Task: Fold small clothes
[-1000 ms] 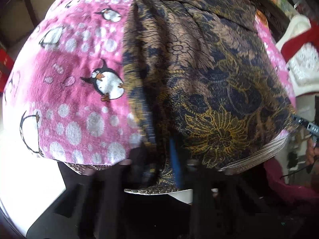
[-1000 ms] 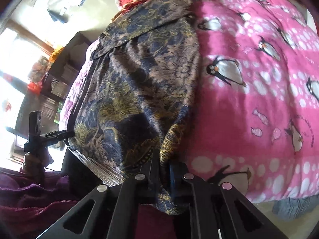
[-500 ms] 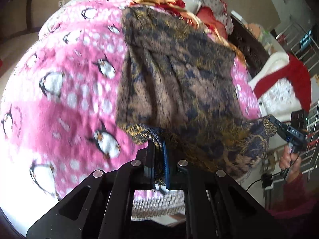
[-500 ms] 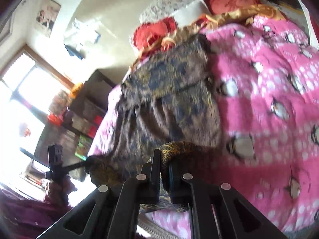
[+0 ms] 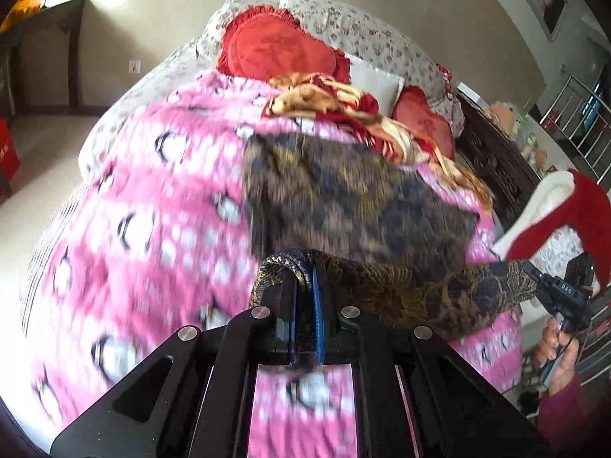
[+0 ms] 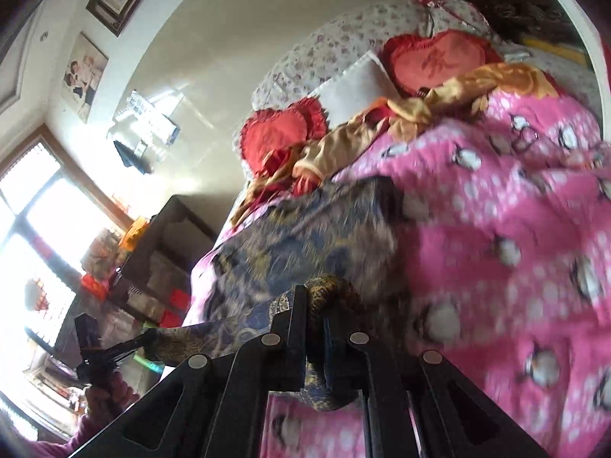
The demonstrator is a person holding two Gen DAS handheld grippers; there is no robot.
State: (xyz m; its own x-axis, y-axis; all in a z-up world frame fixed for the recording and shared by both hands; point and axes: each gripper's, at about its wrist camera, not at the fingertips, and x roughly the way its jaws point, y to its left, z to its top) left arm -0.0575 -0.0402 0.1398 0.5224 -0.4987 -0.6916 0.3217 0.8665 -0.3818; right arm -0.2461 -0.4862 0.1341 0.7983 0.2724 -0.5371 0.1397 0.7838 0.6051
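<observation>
Left wrist: pink penguin blanket [image 5: 160,229] on bed, red cushions [image 5: 275,49] by wall.

a bed [image 5: 126,103] carries a pink penguin blanket [image 5: 152,229]. a dark patterned garment [image 5: 343,198] lies on the blanket, with red heart cushions [image 5: 275,49] and gold-red cloth [image 5: 332,99] near the flowered pillows [image 5: 362,26].

A dark blue and gold floral print is borne by the garment [image 5: 343,198]. The blanket [image 5: 160,206] is patterned in pink with white dots and black-and-white penguins, and the heart-shaped cushion [image 5: 275,51] is coloured red.
</observation>
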